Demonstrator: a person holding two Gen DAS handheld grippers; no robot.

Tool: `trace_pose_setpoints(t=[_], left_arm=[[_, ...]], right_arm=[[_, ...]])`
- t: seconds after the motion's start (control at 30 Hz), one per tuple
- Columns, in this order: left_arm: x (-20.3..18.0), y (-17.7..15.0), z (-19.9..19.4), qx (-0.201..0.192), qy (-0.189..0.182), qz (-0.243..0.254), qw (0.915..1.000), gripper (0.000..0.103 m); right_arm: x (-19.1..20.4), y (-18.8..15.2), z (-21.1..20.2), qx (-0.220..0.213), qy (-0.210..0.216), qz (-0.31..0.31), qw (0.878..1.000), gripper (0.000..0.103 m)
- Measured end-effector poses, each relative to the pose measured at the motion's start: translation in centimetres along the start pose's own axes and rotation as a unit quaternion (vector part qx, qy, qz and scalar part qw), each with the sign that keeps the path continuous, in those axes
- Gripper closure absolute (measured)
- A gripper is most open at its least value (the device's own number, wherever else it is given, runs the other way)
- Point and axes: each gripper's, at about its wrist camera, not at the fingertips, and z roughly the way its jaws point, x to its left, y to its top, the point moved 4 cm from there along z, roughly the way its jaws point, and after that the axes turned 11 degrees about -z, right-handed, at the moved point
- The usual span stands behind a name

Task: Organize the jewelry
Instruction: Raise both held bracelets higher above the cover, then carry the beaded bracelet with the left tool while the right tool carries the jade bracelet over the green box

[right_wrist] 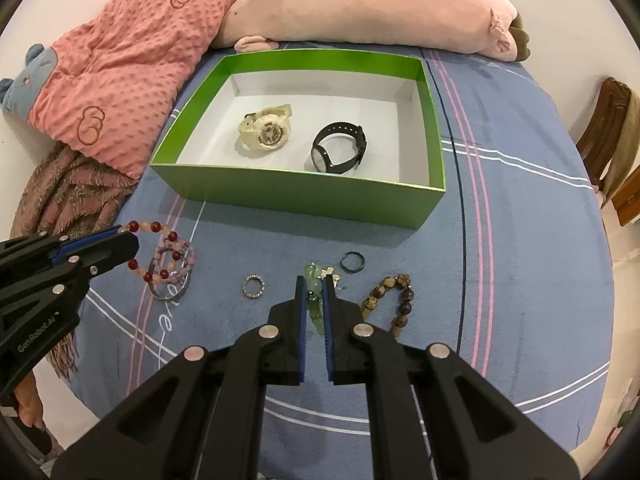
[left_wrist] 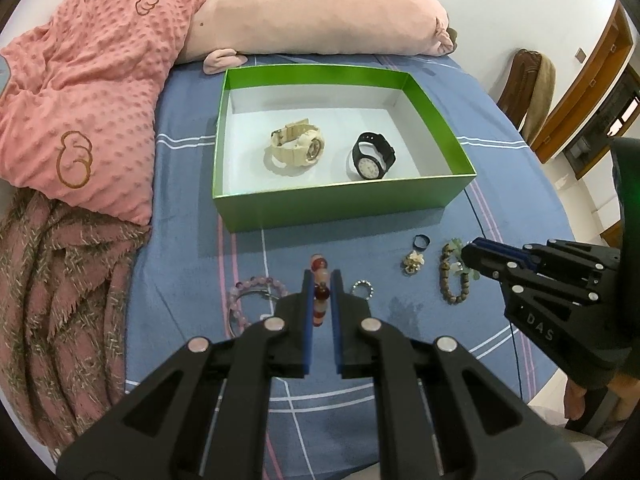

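Observation:
A green box (left_wrist: 336,206) (right_wrist: 304,200) with a white inside stands on the blue bedsheet. It holds a cream watch (left_wrist: 298,146) (right_wrist: 264,128) and a black watch (left_wrist: 372,156) (right_wrist: 338,150). My left gripper (left_wrist: 322,280) (right_wrist: 132,240) is shut on a red and pink bead bracelet (left_wrist: 320,264) (right_wrist: 154,250), just above the sheet. My right gripper (right_wrist: 314,284) (left_wrist: 466,254) is shut on a green jade bracelet (right_wrist: 314,294) (left_wrist: 456,246). A purple bead bracelet (left_wrist: 256,284) (right_wrist: 180,258), a crystal ring (left_wrist: 362,289) (right_wrist: 254,286), a dark ring (left_wrist: 421,241) (right_wrist: 353,261), a gold flower piece (left_wrist: 413,262) and a brown bead bracelet (left_wrist: 450,280) (right_wrist: 394,300) lie in front of the box.
A pink dotted blanket (left_wrist: 88,92) (right_wrist: 128,68) and a fringed shawl (left_wrist: 60,300) lie at the left. A long pink plush pillow (left_wrist: 312,12) (right_wrist: 360,4) lies behind the box. A wooden chair (left_wrist: 528,88) stands past the bed's right edge.

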Motion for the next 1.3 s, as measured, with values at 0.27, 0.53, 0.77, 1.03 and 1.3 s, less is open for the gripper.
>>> trace_pose_setpoints(t=[0.27,0.53,0.77,1.03,1.3], left_arm=[[0.0,1.1,0.0,-0.009,0.006,-0.002,0.9999,0.095],[0.0,0.7,0.6,0.005,0.009,-0.005,0.9999,0.095],[-0.2,0.8,0.6,0.002,0.008,-0.004,1.0,0.095],[-0.6,2.4,-0.1,-0.014,0.008,0.003,0.9999,0.095],[-0.9,4.6,-1.4,-0.04,0.006,0.006,0.9991,0.095]], right_arm=[[-0.3,1.3,-1.3,-0.024,-0.015,-0.009,1.0,0.096],[-0.1,1.2,-0.5,-0.011,-0.005,-0.014,1.0,0.096],[0.0,1.1,-0.3,-0.008,0.001,-0.014,1.0,0.096],[-0.4,2.0,-0.6,-0.015,0.0,-0.014,1.0,0.096],[-0.6,3.7,-1.4,-0.032,-0.004,-0.019,0.999,0.096]])
